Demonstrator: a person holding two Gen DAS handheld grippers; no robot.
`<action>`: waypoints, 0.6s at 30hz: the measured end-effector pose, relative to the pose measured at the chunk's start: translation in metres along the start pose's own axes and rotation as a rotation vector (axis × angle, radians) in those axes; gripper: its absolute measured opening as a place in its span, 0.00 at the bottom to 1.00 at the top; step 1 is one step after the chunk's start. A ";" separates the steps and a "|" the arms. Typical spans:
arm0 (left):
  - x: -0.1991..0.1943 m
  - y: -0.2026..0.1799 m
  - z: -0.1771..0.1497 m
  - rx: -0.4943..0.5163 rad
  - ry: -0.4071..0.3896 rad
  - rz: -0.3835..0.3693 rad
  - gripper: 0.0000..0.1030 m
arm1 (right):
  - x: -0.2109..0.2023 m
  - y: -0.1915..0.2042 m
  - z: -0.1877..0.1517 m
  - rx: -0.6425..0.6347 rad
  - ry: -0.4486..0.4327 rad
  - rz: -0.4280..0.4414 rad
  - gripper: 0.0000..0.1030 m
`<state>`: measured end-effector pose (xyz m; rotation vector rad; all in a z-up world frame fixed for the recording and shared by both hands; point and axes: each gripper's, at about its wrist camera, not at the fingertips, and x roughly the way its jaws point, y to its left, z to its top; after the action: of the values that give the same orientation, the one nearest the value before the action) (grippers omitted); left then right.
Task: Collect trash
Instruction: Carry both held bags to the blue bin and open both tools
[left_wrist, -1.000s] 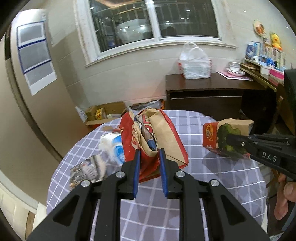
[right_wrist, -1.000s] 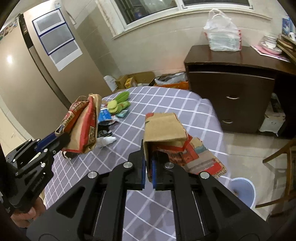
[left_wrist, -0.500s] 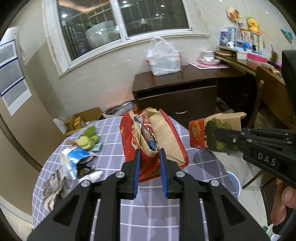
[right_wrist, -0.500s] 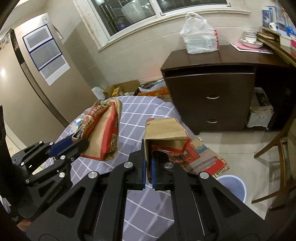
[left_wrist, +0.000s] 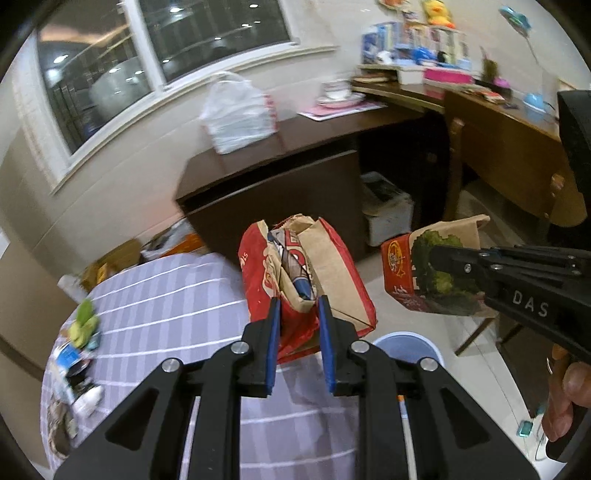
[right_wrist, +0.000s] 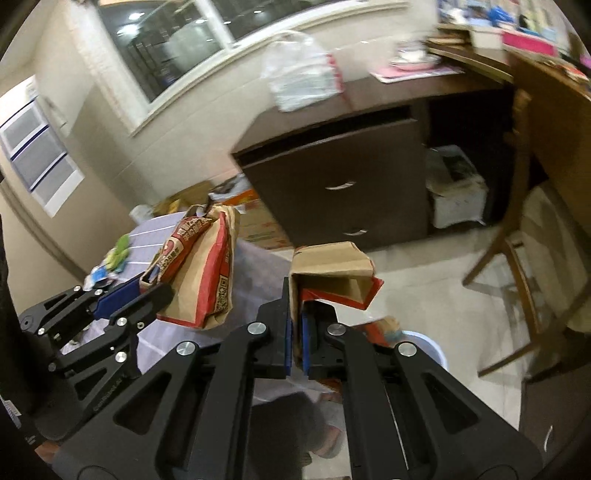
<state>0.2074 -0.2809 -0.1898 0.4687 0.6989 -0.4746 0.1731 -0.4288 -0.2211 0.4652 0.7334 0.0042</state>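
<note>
My left gripper (left_wrist: 297, 314) is shut on a crumpled red and brown paper bag (left_wrist: 306, 273), held up over the right edge of the round checked table (left_wrist: 177, 302). It also shows in the right wrist view (right_wrist: 203, 273). My right gripper (right_wrist: 294, 328) is shut on a brown and red paper carton (right_wrist: 332, 273), held in the air past the table edge; the carton shows in the left wrist view (left_wrist: 432, 266). A pale blue bin (left_wrist: 406, 349) stands on the floor below both; its rim shows in the right wrist view (right_wrist: 424, 341).
Several scraps of trash (left_wrist: 79, 350) lie on the table's left side. A dark wooden cabinet (right_wrist: 343, 184) with a white plastic bag (left_wrist: 236, 118) on top stands ahead. A wooden chair (right_wrist: 524, 258) and a cluttered desk (left_wrist: 498, 122) are at the right.
Both grippers have swung right with their loads, from over the table toward its right edge. The blue bin on the floor has come into view beneath them.
</note>
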 end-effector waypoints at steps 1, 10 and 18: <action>0.005 -0.012 0.002 0.015 0.006 -0.014 0.18 | 0.000 -0.014 -0.001 0.018 0.004 -0.015 0.04; 0.067 -0.100 0.004 0.115 0.110 -0.092 0.18 | 0.032 -0.107 -0.028 0.149 0.092 -0.108 0.04; 0.132 -0.140 -0.020 0.103 0.249 -0.119 0.18 | 0.086 -0.156 -0.060 0.218 0.209 -0.131 0.04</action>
<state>0.2083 -0.4143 -0.3297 0.5913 0.9494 -0.5714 0.1743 -0.5305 -0.3796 0.6303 0.9745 -0.1533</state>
